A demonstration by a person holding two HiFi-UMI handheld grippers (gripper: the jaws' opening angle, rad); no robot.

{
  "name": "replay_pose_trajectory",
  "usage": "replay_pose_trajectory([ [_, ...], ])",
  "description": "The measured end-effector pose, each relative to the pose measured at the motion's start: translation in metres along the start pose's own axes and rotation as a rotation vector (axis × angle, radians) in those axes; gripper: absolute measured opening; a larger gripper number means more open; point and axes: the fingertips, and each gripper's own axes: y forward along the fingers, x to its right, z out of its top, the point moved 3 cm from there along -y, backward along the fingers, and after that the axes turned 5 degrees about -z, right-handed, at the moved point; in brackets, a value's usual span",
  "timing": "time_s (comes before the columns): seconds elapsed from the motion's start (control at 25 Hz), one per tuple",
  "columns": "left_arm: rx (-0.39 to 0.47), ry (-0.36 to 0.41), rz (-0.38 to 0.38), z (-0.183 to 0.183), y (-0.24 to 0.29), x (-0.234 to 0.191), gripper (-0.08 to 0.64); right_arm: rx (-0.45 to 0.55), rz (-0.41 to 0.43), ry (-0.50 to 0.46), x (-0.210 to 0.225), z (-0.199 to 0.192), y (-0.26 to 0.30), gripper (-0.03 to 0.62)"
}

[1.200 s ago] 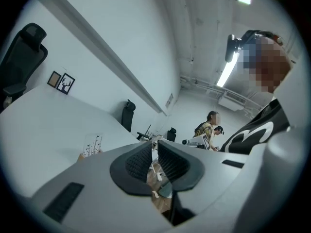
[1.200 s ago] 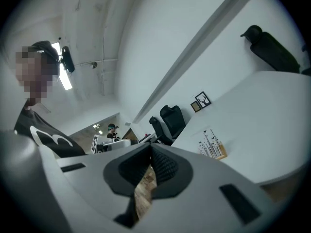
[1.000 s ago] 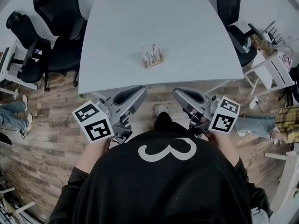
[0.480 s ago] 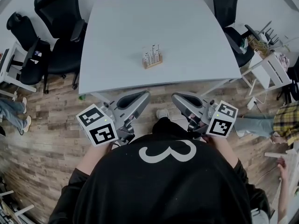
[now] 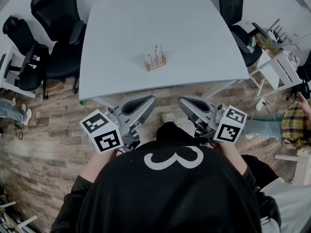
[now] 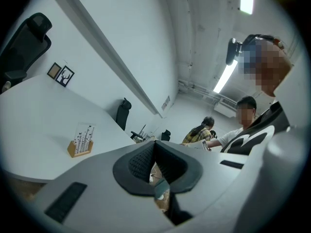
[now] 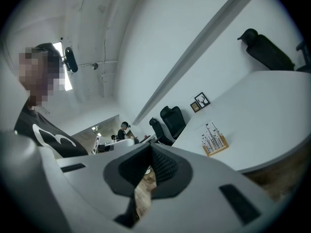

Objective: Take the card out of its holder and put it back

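**Head view.** Item: thin white card [image 5: 155, 57] printed with dark stems, upright in a small light-wood slotted holder [image 5: 156, 67]. It stands mid-way across the pale grey desk [image 5: 116, 38], nearer its near edge. The left gripper [image 5: 148, 100] and right gripper [image 5: 183, 101] are short of that edge, well apart from the holder.

**Left gripper view.** Jaws pressed together, nothing between. The card [image 6: 86, 133] is far left.

**Right gripper view.** Jaws likewise closed and empty. The card [image 7: 212, 131] is far right.

**Handling.** Probably light, stiff and slick. Pinch the upper edge and steady the wooden base, which may lift along.
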Motion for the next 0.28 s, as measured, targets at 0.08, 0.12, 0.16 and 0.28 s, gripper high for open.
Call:
replay_pose_trajectory([
  [0.08, 0.000, -0.003, -0.001, 0.0013, 0.0008, -0.0006, 0.014, -0.001, -0.004, 0.001, 0.0006, 0.0015, 0.0000, 0.008],
  [0.12, 0.000, -0.005, 0.000, 0.0026, 0.0016, -0.0014, 0.014, -0.002, -0.005, 0.001, 0.0010, 0.0033, 0.0006, 0.009],
  [0.16, 0.000, -0.007, 0.001, 0.0029, 0.0019, -0.0021, 0.014, -0.002, -0.006, 0.001, 0.0012, 0.0043, 0.0010, 0.008],
  [0.28, 0.001, -0.011, 0.006, -0.0010, 0.0010, -0.0036, 0.014, 0.002, -0.005, -0.002, 0.0008, 0.0024, 0.0012, 0.008],
])
